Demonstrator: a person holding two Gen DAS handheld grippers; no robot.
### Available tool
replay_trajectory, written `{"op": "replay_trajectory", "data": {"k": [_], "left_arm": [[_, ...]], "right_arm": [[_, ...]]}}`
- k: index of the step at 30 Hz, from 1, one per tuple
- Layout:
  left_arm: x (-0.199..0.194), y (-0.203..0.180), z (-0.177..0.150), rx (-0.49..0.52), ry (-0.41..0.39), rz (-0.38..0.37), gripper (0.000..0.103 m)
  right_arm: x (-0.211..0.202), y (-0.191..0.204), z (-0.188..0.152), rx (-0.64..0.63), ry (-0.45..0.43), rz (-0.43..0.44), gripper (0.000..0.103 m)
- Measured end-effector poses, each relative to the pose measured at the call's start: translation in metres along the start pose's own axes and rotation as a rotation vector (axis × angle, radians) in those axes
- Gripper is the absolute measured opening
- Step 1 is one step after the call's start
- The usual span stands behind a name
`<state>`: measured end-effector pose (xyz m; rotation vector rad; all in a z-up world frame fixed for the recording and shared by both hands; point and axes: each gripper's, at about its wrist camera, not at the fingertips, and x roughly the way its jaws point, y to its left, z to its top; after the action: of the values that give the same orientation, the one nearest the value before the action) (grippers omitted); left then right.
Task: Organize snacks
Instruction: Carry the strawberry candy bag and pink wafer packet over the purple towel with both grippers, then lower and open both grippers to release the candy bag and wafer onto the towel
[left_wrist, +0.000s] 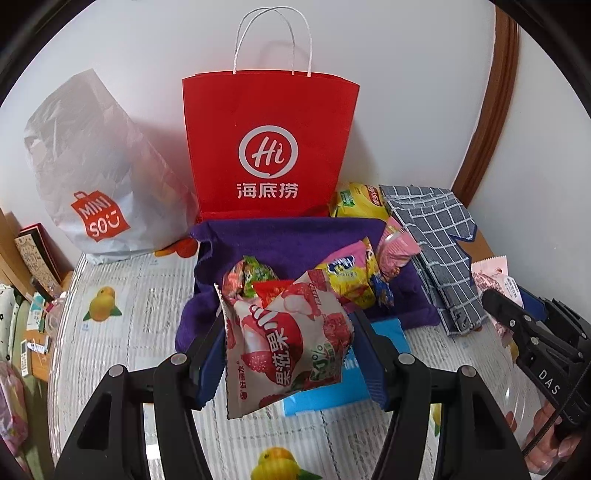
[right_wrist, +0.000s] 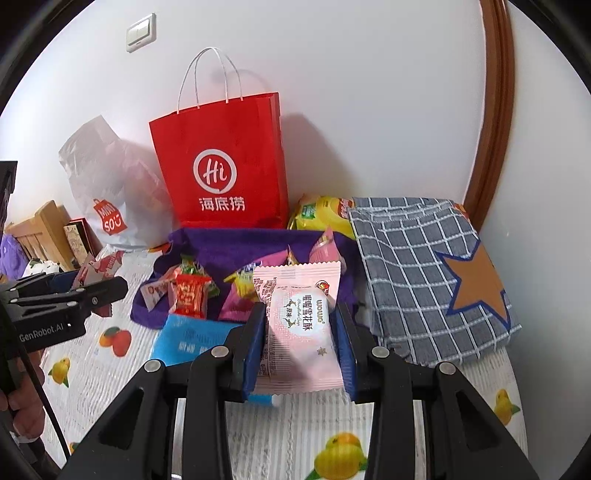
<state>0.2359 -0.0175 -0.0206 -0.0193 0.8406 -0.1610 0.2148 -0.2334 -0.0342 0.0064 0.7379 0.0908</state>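
Plastic film is all that either claw has hold of. Left claw (left_wrist: 286, 354) is clamped on a puffy lychee snack bag (left_wrist: 284, 339), lifted clear above the front of the purple cloth tray (left_wrist: 288, 240). Right claw (right_wrist: 301, 347) is pinched tight on a flat pink snack pack (right_wrist: 301, 325), also off the surface, low centre of its frame.

Risks, as I judge them:
- The lychee bag is air-filled and gripped across its middle; it could squirm out or rotate if swung fast.
- The pink pack is held by thin wrapper, so a slip or a tear looks possible.
- The two claws sit near each other; in the left view the right one shows at the right edge, so crossing paths could knock a pack loose.
- The red paper bag (left_wrist: 269, 147) stands against the wall on its own; a nudge at the rim may tip it. The white plastic bag (left_wrist: 96, 177) at upper left is slumped.

Room: the bench (left_wrist: 140, 302) is bare at lower left and centre bottom. The tray ahead is crowded with loose snacks (left_wrist: 354, 273). A checked cloth (right_wrist: 424, 273) fills the right, with a blue box (right_wrist: 192, 338) just in front of the tray. Wall and a wooden frame close off the far right.
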Motion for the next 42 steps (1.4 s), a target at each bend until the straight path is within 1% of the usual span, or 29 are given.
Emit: {"op": "replay_trajectory", "data": {"k": [9, 13, 22, 29, 37, 42], "left_arm": [[0.030, 0.014, 0.026, -0.025, 0.016, 0.022, 0.061], [0.047, 0.024, 0.035, -0.044, 0.036, 0.006, 0.061], [0.082, 0.034, 0.044, -0.064, 0.069, 0.002, 0.061], [0.110, 0.035, 0.049, -0.069, 0.100, -0.004, 0.061], [0.144, 0.031, 0.048, -0.060, 0.149, -0.016, 0.061], [0.158, 0.030, 0.051, -0.055, 0.151, -0.018, 0.062]], "right_arm": [[0.035, -0.002, 0.031, 0.003, -0.003, 0.013, 0.036], [0.057, -0.003, 0.040, 0.016, 0.015, 0.018, 0.036], [0.101, 0.002, 0.053, 0.015, 0.046, 0.039, 0.036], [0.132, 0.005, 0.057, 0.011, 0.076, 0.053, 0.036], [0.167, 0.012, 0.050, -0.010, 0.130, 0.060, 0.036], [0.182, 0.013, 0.044, -0.017, 0.163, 0.054, 0.036]]}}
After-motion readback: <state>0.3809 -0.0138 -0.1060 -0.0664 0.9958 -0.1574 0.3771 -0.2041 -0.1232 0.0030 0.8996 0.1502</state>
